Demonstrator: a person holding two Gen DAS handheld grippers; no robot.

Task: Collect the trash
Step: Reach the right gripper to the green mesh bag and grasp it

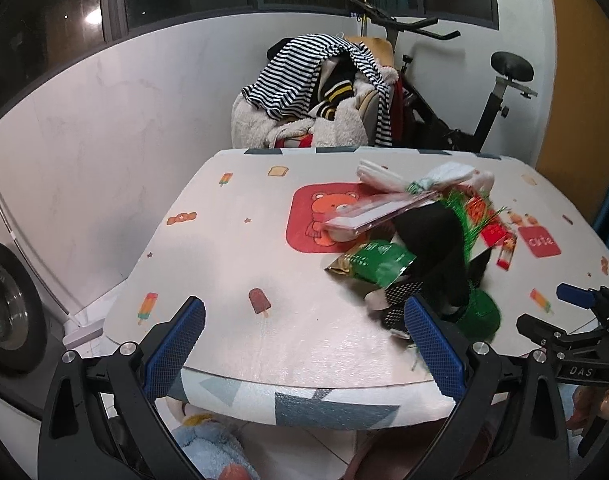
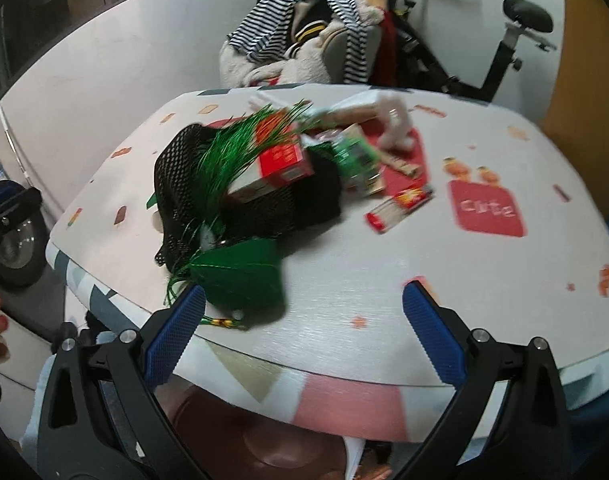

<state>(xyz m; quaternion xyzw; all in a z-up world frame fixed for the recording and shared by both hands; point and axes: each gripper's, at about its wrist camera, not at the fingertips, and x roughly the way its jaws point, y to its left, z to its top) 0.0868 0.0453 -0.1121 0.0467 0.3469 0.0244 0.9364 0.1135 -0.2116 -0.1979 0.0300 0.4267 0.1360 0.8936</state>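
A heap of trash lies on the table [image 1: 232, 248]: a black mesh bag [image 1: 436, 240], a green wrapper [image 1: 380, 260], a clear flat packet [image 1: 368, 216], white plastic [image 1: 444, 174], a red box [image 2: 280, 160] and green tinsel [image 2: 232, 148]. A small red packet [image 2: 400, 204] lies apart, right of the heap. My left gripper [image 1: 304, 320] is open over the near edge, its right finger [image 1: 428, 336] beside the heap. My right gripper [image 2: 304, 300] is open, and a green foil piece [image 2: 240, 276] lies just past its left finger [image 2: 176, 332]. It also shows as the right gripper [image 1: 576, 320] at the edge of the left wrist view.
Behind the table stands a chair piled with clothes [image 1: 316, 92] and an exercise bike [image 1: 484, 92]. A washing machine [image 1: 4, 304] sits low on the left. Under the near edge are a blue plush toy [image 1: 208, 448] and a brown round object [image 2: 264, 440]. The table's left half is bare.
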